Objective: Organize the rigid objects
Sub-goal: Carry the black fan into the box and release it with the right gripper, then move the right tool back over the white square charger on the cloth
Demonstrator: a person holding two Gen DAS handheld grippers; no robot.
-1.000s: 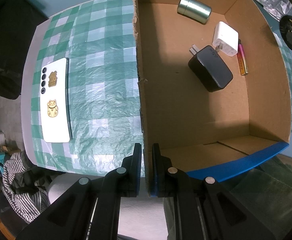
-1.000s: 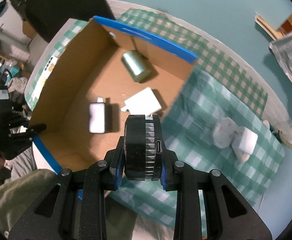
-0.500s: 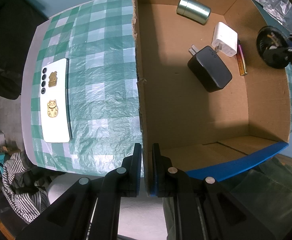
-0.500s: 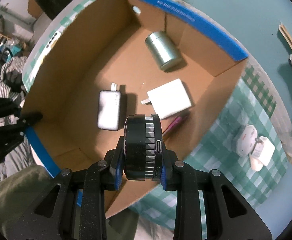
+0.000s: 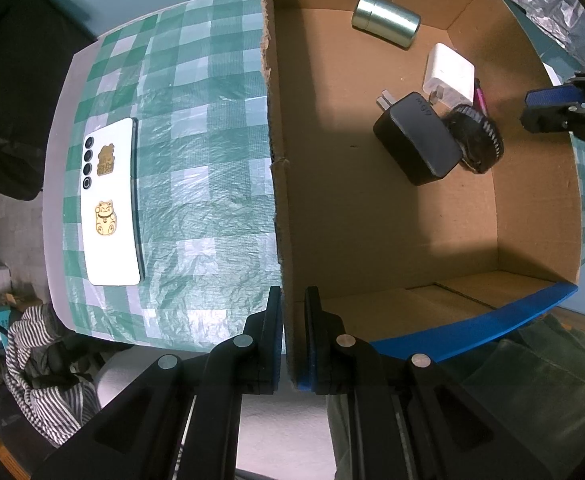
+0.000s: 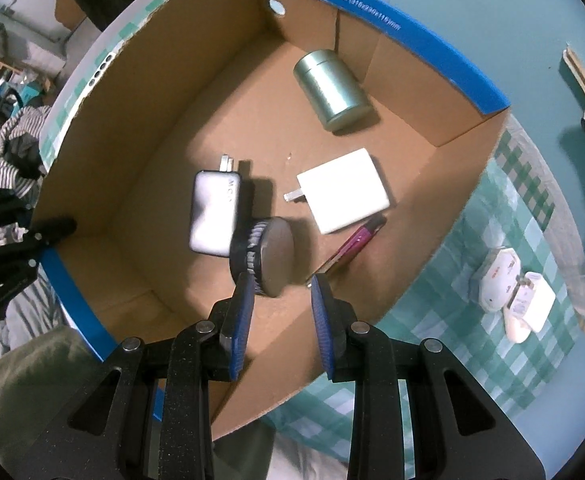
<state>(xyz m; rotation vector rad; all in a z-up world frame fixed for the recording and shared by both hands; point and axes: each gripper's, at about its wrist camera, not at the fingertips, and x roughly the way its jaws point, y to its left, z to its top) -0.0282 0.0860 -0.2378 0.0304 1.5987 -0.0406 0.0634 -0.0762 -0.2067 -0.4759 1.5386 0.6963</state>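
Your left gripper is clamped on the near wall of the cardboard box, 1 finger outside and 1 inside, just beside the blue-taped corner. Your right gripper hangs over the box with its 2 blue pads spread apart and nothing between them.

Just past those pads, the black round disc lies on the box floor, tipped on edge — a smooth flat face turned up, a ribbed, toothed rim around its side. It leans against the black charger, whose metal prongs point away from you. In the left wrist view the disc looks dark and blurred.

To the right of the disc lies a pink lighter, close to the box's right wall. Beyond it sits a white charger, prongs toward the black one. Farther back, near the far corner, a pale green metal tin lies on its side.

Outside the box, on the green checked tablecloth, a white phone lies face down with 2 gold cat stickers. On the other side, 2 white adapters rest touching each other.
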